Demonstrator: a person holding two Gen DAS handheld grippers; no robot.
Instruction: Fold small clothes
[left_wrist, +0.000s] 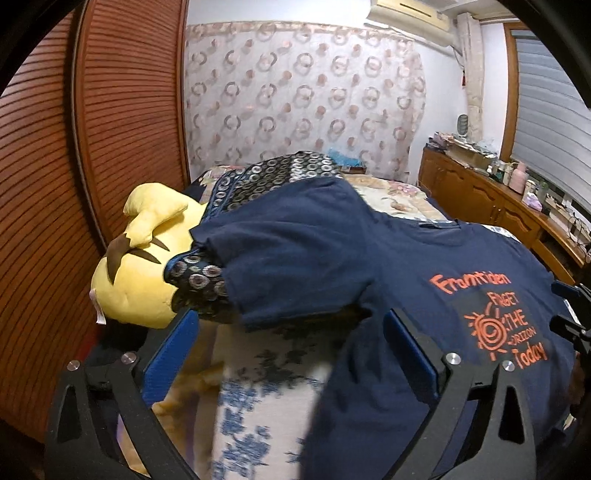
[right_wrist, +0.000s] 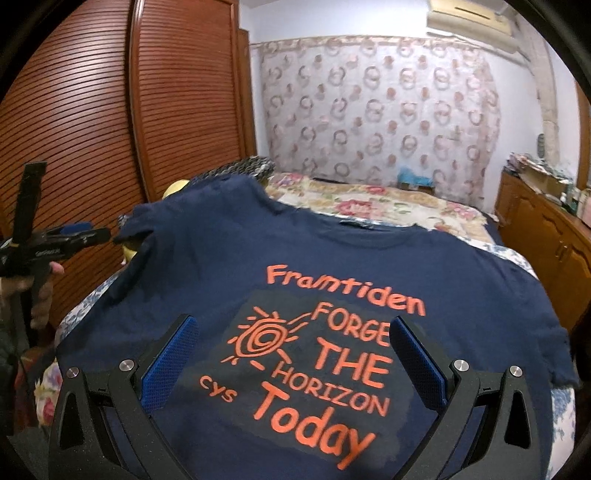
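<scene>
The left gripper (left_wrist: 291, 339) stands with its blue pads wide apart and nothing between them; below the gap are the floral bedsheet (left_wrist: 258, 398) and, toward its right finger, the near edge of the navy T-shirt (left_wrist: 388, 258). No cloth is pinched. Just ahead of those fingertips lies the shirt's left sleeve (left_wrist: 280, 258), which is not flat: it rides up over a dark circle-patterned cloth (left_wrist: 201, 284) and a yellow plush toy (left_wrist: 133, 288) lying just beside it at the wardrobe side of the bed. The right gripper (right_wrist: 291, 347) is likewise spread wide and empty, hovering over the orange print in the middle of the chest, its pads clear of the fabric as far as can be told. The shirt lies printed side up on the bed, collar toward the far curtain and hem toward the person, so its long axis runs away from both grippers and the sleeves stretch out to either side. In the right wrist view the left gripper (right_wrist: 79, 234) shows side-on with its tips right at the sleeve's outer edge, a hand (right_wrist: 38, 291) on its handle below. That sleeve is plainly the left hand's business; it looks nearest and faces it squarely. The likely move is to close on the sleeve edge and bring it across toward the print, and the plush underneath may drag along.
</scene>
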